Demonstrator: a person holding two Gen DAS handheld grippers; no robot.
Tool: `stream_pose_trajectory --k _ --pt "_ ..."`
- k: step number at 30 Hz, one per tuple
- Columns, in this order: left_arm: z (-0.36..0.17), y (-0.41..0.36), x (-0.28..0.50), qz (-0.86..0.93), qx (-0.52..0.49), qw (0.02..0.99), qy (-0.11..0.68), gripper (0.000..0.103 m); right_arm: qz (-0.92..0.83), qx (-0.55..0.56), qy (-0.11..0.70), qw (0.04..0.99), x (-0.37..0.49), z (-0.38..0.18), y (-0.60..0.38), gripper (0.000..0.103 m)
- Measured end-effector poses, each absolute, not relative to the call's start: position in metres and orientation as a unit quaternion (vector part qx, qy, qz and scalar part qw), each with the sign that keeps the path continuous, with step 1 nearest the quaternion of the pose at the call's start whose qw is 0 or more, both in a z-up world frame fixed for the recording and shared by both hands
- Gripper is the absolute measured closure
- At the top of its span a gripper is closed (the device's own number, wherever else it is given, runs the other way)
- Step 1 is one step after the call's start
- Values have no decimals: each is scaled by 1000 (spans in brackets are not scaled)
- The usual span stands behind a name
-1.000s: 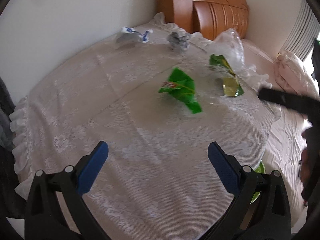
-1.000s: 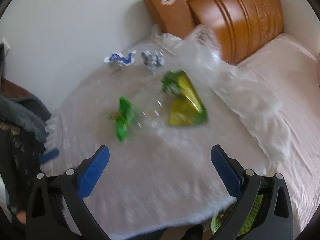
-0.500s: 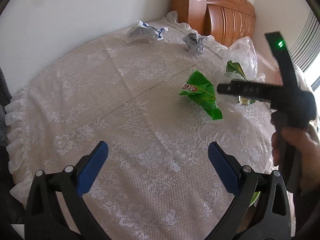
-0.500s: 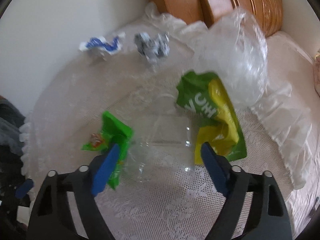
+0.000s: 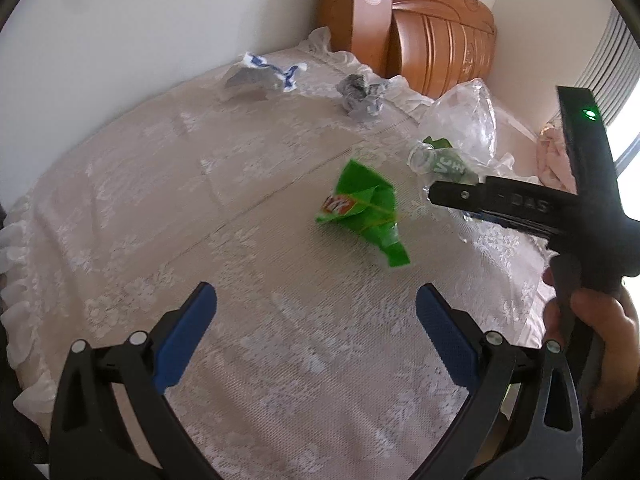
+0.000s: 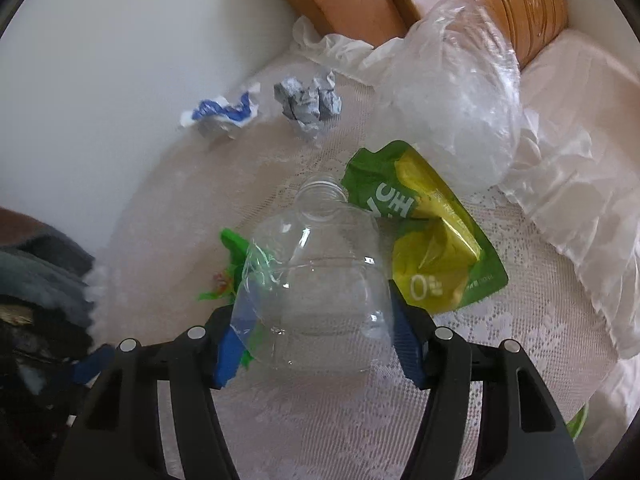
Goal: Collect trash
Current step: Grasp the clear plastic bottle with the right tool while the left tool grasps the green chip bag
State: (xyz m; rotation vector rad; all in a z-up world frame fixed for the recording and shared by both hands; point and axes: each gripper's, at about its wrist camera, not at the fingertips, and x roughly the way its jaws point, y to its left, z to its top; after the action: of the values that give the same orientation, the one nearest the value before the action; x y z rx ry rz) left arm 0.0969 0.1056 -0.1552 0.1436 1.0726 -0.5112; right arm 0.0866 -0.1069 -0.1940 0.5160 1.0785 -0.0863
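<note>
Trash lies on a lace-covered round table. A clear plastic bottle lies on its side between the blue pads of my right gripper, whose jaws stand against its sides. My right gripper also shows in the left wrist view. My left gripper is open and empty above the near table. A green wrapper lies ahead of it. A green-yellow pouch lies right of the bottle. A blue-white wrapper, a grey crumpled paper and a clear plastic bag lie farther back.
A white wall runs behind the table. A wooden headboard and a bed with pink bedding stand at the right. A green basket shows below the table's right edge. Dark clothing hangs at the left.
My right gripper has moved forward over the table and its jaws have narrowed around the clear bottle. My left gripper stays open and has shifted only slightly.
</note>
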Motion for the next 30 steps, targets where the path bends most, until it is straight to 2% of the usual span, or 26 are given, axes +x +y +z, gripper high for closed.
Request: stream_pose_trajectory --k 6,17,25,27,30 --pt "-157 85 104 -250 71 824 504 7 -18 249 488 836 67 -174 -114 41" --pt "-176 49 120 -243 85 827 500 7 -5 251 485 838 51 -177 -121 42" --pt "-183 34 139 -255 35 818 514 8 -23 230 452 862 30 -145 -128 42" --pt "-184 28 140 -255 35 821 510 10 -27 225 447 865 25 -140 -130 42" --pt "-193 17 144 -249 51 821 511 21 -33 221 446 867 20 -138 -134 42"
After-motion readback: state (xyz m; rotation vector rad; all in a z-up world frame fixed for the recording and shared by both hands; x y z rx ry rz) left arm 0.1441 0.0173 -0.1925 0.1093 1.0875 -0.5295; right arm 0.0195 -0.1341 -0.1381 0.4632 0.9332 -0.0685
